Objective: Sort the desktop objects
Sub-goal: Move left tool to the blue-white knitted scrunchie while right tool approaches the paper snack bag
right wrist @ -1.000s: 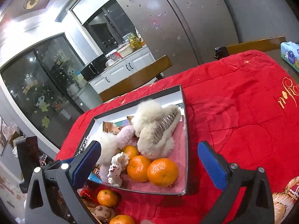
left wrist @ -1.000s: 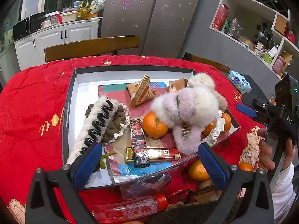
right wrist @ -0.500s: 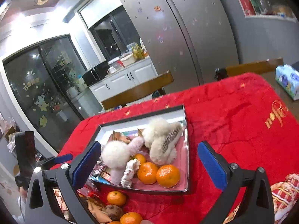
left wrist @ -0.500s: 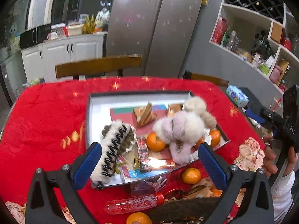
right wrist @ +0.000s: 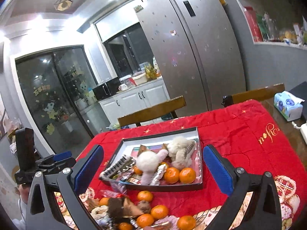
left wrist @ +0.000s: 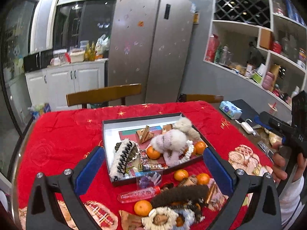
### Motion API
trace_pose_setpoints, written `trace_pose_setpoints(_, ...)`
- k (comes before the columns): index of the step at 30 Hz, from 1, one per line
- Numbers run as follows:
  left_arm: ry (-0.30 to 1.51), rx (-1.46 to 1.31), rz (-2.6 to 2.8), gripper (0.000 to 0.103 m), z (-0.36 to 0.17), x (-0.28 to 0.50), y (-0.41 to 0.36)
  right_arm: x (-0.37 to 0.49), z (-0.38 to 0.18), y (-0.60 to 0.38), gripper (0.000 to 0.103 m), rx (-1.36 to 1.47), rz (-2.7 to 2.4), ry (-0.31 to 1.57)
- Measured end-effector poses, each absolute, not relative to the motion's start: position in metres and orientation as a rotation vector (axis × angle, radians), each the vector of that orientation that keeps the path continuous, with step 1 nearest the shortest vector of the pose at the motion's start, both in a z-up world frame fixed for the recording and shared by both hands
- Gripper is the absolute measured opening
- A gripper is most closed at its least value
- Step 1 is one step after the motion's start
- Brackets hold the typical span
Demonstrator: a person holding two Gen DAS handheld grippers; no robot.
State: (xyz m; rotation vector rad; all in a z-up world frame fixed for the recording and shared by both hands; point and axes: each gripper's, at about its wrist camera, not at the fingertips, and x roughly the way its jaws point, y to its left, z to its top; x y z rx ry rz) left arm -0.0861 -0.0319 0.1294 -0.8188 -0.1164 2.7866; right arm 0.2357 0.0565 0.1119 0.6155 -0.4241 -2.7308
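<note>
A dark-rimmed tray sits on the red tablecloth. It holds fluffy hair clips, a black-and-white claw clip, oranges and lighters. Loose oranges, a clear bottle and a brown fuzzy clip lie in front of the tray. My left gripper is open, held above and back from the tray with nothing in it. My right gripper is open too, and nothing is between its fingers.
Two wooden chair backs stand behind the table. A tissue pack and a white charger lie at the right side. A fridge, white cabinets and wall shelves are behind.
Both grippers have pulled up and back from the tray, so the tray looks smaller and more of the room and the loose items in front show. Both stay open.
</note>
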Motion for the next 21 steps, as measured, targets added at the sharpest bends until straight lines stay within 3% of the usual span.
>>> trace_pose_setpoints(9, 0.002, -0.697, 2.771, 0.103, 0.127, -0.027, -0.023, 0.288, 0.119, 0.024, 0.103, 0.543, -2.762, -0.299)
trace_pose_setpoints(21, -0.132, -0.902, 2.710, 0.103, 0.049, -0.004, -0.030, 0.313, 0.067, 0.005, 0.103, 0.625, -2.728, -0.490)
